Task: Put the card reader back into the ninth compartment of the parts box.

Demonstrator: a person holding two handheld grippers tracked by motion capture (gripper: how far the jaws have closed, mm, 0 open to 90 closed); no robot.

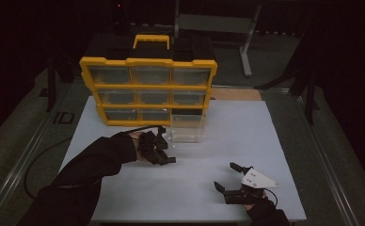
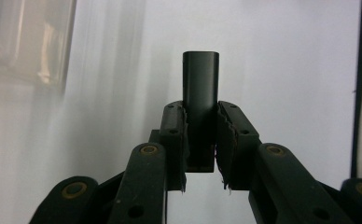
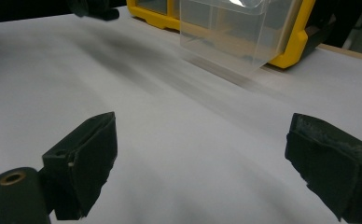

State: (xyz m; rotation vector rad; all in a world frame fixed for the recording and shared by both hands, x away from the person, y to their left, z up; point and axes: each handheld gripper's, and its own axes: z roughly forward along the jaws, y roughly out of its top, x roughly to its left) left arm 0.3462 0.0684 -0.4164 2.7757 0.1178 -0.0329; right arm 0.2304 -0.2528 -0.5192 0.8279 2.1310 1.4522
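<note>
Your left gripper (image 1: 164,155) is hovering over the white table (image 1: 124,188) just near of the yellow drawer cabinet (image 1: 147,89), its jaws clamping a small black plug (image 2: 200,100) that is sticking out past the pads. Just right of it, a clear plastic drawer (image 1: 187,128) is sitting pulled out of the cabinet's bottom right slot. Farther right and nearer you, your right gripper (image 1: 227,176) is resting low with its jaws spread wide, holding nothing.
</note>
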